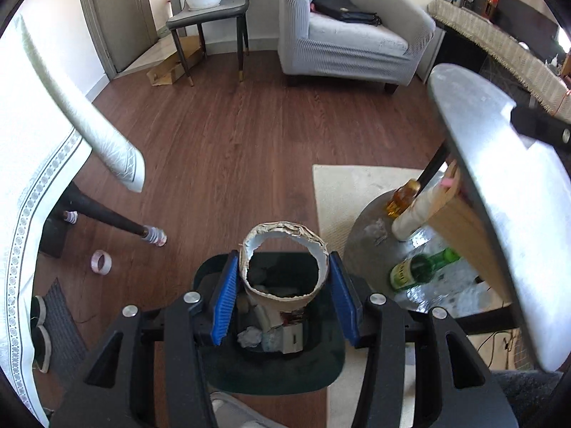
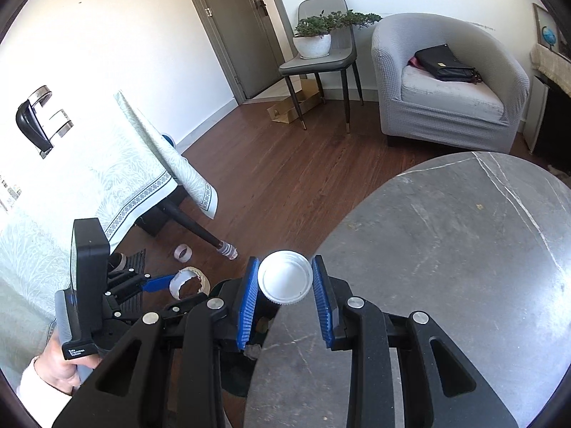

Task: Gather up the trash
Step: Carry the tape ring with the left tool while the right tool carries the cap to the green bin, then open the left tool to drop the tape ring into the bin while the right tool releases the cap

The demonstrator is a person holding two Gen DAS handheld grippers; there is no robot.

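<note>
A torn, ragged-rimmed paper cup [image 1: 284, 264] sits clamped between the blue ribbed pads of the left tongs [image 1: 284, 278], tilted steeply down over a dark green bin [image 1: 321, 367] of crumpled scraps on the wooden floor. The right tongs [image 2: 284, 285] are shut on a dark bottle with a white ridged cap [image 2: 284, 281], at the edge of the round grey marbled counter [image 2: 464, 249]. A hand [image 2: 60, 367] grips the left tool's handle, whose small label is unreadable.

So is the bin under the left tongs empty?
No. The bin already holds crumpled paper and other scraps, seen beneath the torn cup.
</note>
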